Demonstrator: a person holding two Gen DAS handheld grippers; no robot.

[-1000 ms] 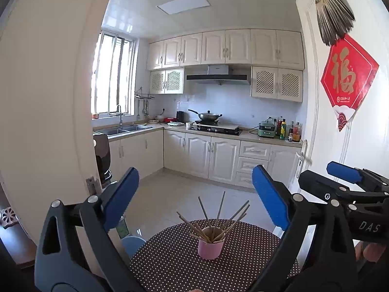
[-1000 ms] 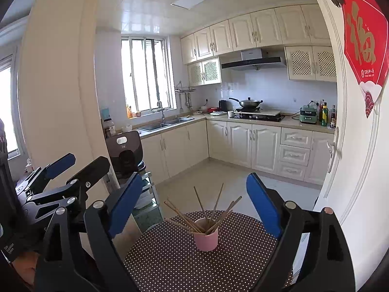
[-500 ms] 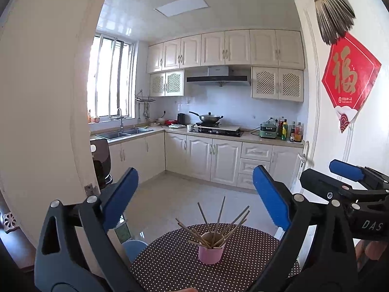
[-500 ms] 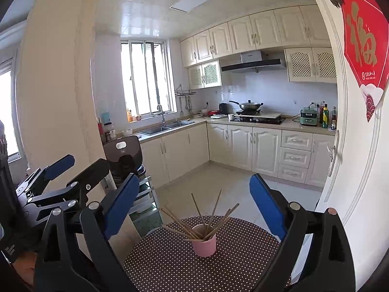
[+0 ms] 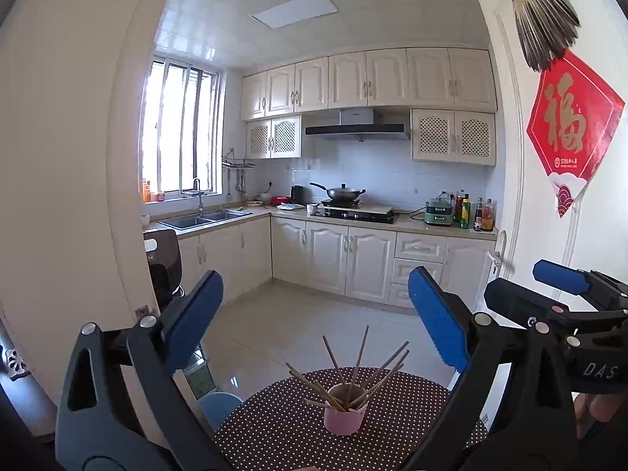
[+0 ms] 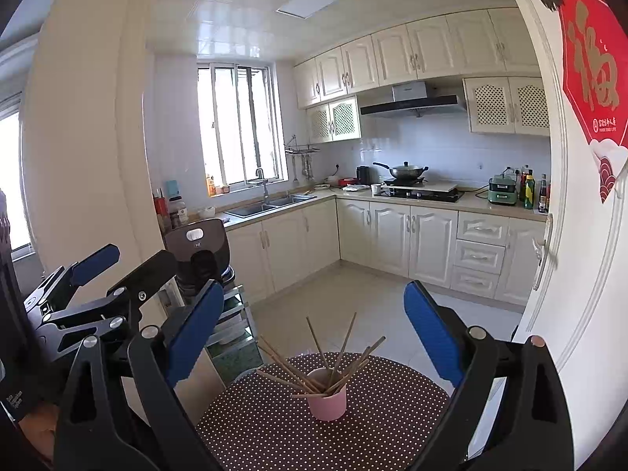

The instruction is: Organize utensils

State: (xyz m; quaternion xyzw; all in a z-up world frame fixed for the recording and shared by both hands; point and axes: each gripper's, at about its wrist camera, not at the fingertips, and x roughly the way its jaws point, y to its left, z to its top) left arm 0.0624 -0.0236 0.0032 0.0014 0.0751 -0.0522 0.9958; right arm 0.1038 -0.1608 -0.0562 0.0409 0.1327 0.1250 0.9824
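Polka-dot table with pink cup of chopsticks; both grippers' fingers spread; perhaps "DAS" on right gripper.

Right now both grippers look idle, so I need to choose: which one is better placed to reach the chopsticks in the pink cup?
Barely either. Both grippers, left and right, are open and frame the pink cup almost centrally; the chopsticks fan out evenly.

Wooden chopsticks in a matt pink cup — dotted cloth-covered table — glossy floor tiles
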